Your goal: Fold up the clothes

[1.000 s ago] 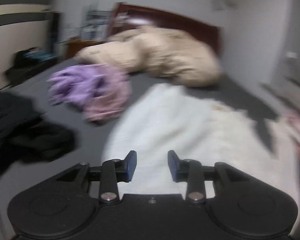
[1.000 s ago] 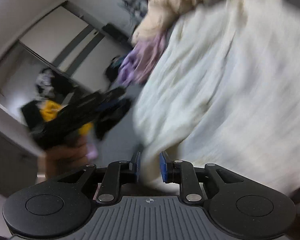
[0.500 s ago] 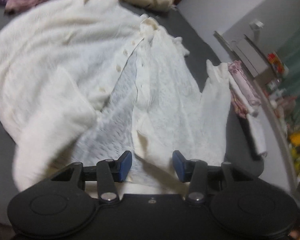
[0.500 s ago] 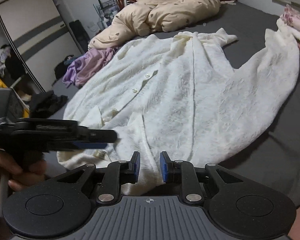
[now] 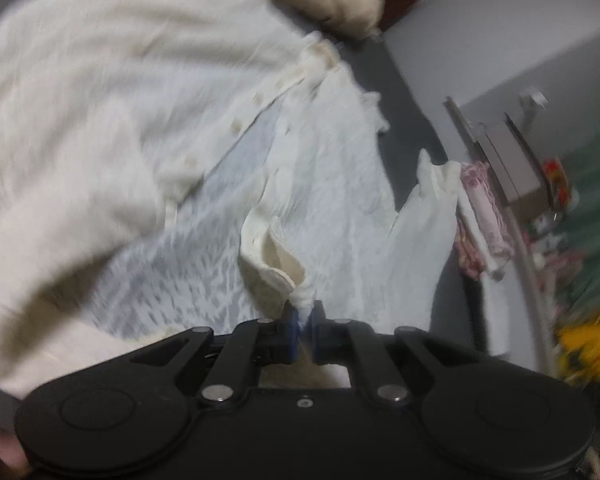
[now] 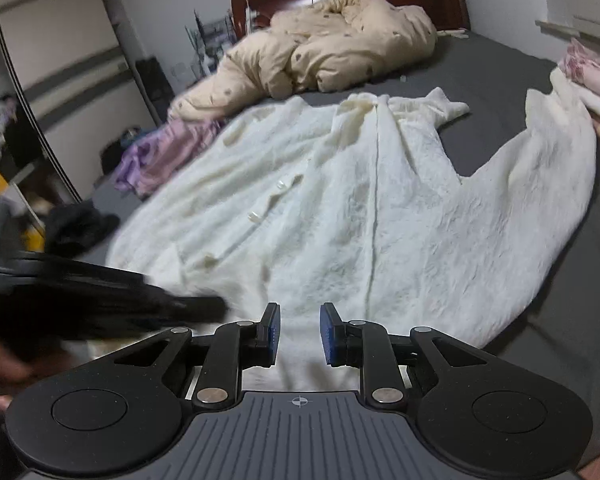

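Cardigan on bed, L claw pinching hem
L wrist: left claw (image 5: 303,322) clamped on white cardigan (image 5: 140,92) hem fold. R wrist: right claw (image 6: 299,330) narrow gap, nothing gripped, over cardigan (image 6: 360,216) spread on grey bed (image 6: 500,68); left claw (image 6: 204,306) blurred beside.

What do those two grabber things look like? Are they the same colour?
Almost. The left gripper is all black plastic, with two round bulges, silver screws and small blue rubber pads on its fingers. The right gripper looks alike, but its middle is a grey ribbed plate marked with a tiny crosshair.
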